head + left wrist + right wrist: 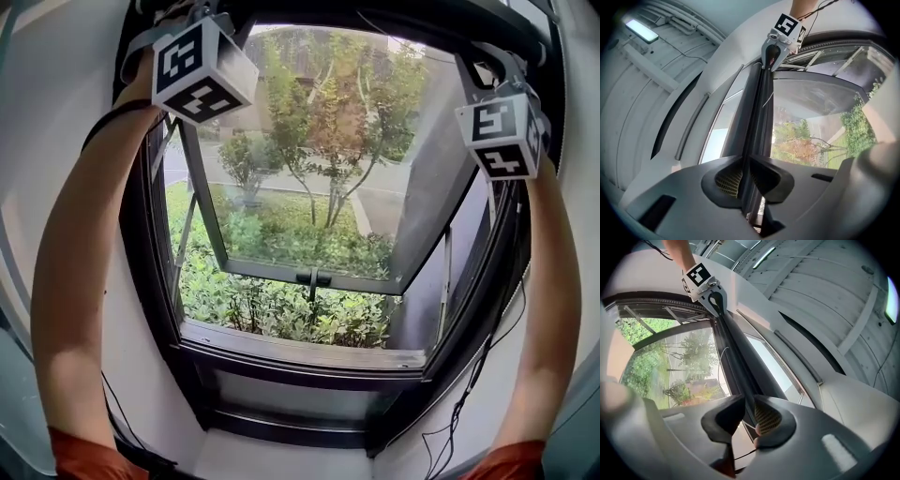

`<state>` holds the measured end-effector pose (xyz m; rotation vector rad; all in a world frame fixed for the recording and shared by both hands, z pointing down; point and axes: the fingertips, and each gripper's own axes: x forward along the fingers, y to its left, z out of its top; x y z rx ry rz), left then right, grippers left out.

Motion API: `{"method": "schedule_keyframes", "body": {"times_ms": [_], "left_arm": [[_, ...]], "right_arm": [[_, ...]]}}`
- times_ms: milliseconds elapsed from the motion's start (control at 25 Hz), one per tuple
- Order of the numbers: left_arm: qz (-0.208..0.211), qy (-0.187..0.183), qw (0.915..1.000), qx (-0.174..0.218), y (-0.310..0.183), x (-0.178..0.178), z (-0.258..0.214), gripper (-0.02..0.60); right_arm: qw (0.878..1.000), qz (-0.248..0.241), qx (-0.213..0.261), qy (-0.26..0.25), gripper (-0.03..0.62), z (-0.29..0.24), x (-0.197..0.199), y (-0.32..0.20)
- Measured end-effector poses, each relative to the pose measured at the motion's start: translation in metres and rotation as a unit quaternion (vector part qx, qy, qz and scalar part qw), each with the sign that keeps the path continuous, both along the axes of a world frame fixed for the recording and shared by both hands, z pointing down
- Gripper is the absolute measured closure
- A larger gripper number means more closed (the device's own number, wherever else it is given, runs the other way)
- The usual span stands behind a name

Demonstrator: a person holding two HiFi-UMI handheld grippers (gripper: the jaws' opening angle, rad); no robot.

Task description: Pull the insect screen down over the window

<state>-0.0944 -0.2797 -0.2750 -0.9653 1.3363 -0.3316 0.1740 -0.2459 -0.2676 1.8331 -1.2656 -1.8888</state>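
A: Nearest: left forearm (75,281) and right forearm (553,309), two, raised. Then left hand-held gripper (746,177), jaws a slit apart, screen bar (757,112) between them, no firm pinch evident. Then right hand-held gripper (749,414), jaws wider, same bar between, loose.

B: Bar location?

A: One bar, parked along the top of the window (300,354). One sash (309,279), swung outward, uncovered.

B: Hazards?

A: Slack hold, so a pull may slip off. Uneven pull may cock and jam the bar.
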Motion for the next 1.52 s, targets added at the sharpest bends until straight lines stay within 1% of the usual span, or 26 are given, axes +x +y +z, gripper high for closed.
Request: {"method": "schedule_keyframes", "body": {"times_ms": [160, 400, 520, 640, 840, 920, 1000, 1080, 1280, 1360, 1440, 1520], "left_arm": [[-0.028, -0.013, 0.9994, -0.017, -0.012, -0.002, -0.001, 0.528], [-0.048, -0.026, 0.9975, -0.045, -0.032, -0.004, -0.003, 0.526], [-0.051, -0.023, 0.9974, -0.046, -0.036, -0.004, -0.008, 0.526], [-0.057, -0.032, 0.9968, -0.046, -0.040, 0.001, -0.011, 0.526], [-0.063, -0.038, 0.9954, -0.061, -0.046, 0.002, -0.015, 0.525], [-0.067, -0.046, 0.9947, -0.063, -0.045, 0.002, -0.016, 0.523], [-0.068, -0.045, 0.9947, -0.062, -0.038, 0.001, -0.020, 0.511], [-0.068, -0.045, 0.9941, -0.072, -0.036, 0.001, -0.023, 0.509], [-0.084, -0.068, 0.9876, -0.113, -0.038, 0.001, -0.023, 0.509], [-0.099, -0.082, 0.9833, -0.129, -0.040, 0.002, -0.021, 0.528], [-0.116, -0.093, 0.9797, -0.135, -0.041, 0.003, -0.020, 0.529], [-0.121, -0.091, 0.9788, -0.138, -0.041, 0.005, -0.020, 0.529]], "right_arm": [[1.000, 0.015, -0.006, 0.001, 0.523, -0.007, 0.008, -0.006], [0.998, 0.049, -0.026, 0.014, 0.523, -0.018, 0.013, -0.023], [0.998, 0.059, -0.033, 0.018, 0.523, -0.018, 0.012, -0.031], [0.997, 0.071, -0.035, 0.020, 0.523, -0.020, 0.015, -0.034], [0.996, 0.075, -0.050, 0.022, 0.525, -0.023, 0.014, -0.033], [0.995, 0.080, -0.053, 0.024, 0.525, -0.023, 0.013, -0.033], [0.995, 0.083, -0.053, 0.027, 0.526, -0.024, 0.012, -0.034], [0.994, 0.084, -0.055, 0.029, 0.531, -0.024, 0.013, -0.034], [0.992, 0.093, -0.074, 0.047, 0.534, -0.023, 0.011, -0.036], [0.990, 0.099, -0.086, 0.058, 0.536, -0.023, 0.009, -0.036], [0.987, 0.105, -0.098, 0.065, 0.537, -0.022, 0.010, -0.037], [0.985, 0.113, -0.105, 0.077, 0.540, -0.022, 0.011, -0.037]]}}
